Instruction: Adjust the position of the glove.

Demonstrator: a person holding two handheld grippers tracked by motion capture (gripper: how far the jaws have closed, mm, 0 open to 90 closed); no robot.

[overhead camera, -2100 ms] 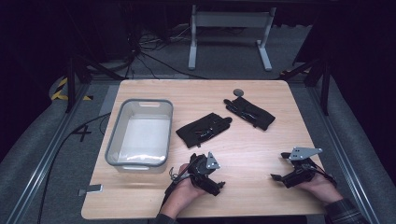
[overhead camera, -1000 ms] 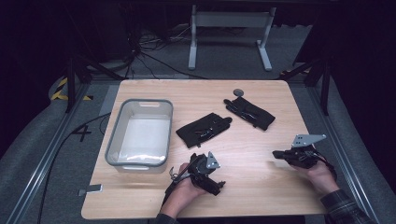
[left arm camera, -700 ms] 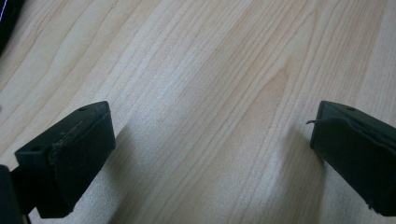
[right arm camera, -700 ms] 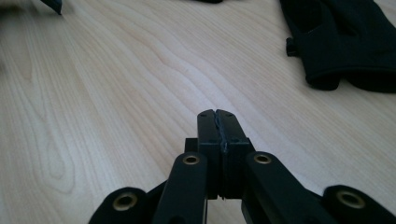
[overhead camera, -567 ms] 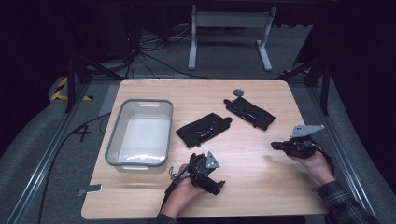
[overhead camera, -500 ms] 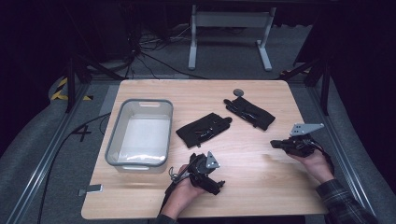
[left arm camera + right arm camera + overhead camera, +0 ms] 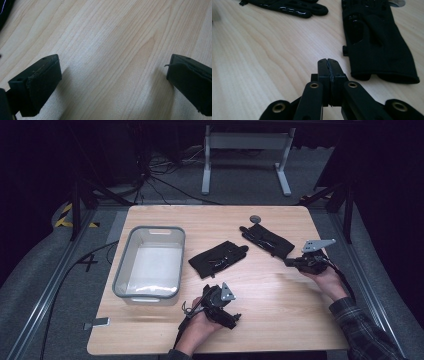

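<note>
Two black gloves lie on the wooden table point(image 7: 280, 315): one glove point(image 7: 218, 259) near the middle, the other glove point(image 7: 267, 240) toward the back right, also close ahead in the right gripper view point(image 7: 374, 37). My right gripper point(image 7: 290, 263) point(image 7: 329, 62) hovers low just right of that glove's cuff, jaws shut with nothing between them. My left gripper point(image 7: 233, 318) point(image 7: 112, 82) rests near the front edge, jaws wide open over bare wood.
A grey plastic bin point(image 7: 150, 264) with a pale floor stands at the left of the table. A small round disc point(image 7: 255, 219) lies behind the far glove. A metal stand point(image 7: 245, 155) and cables are on the floor beyond the table.
My right hand has carried its shut gripper away from the front right edge, back and leftward toward the far glove's cuff. The left gripper has stayed put.
</note>
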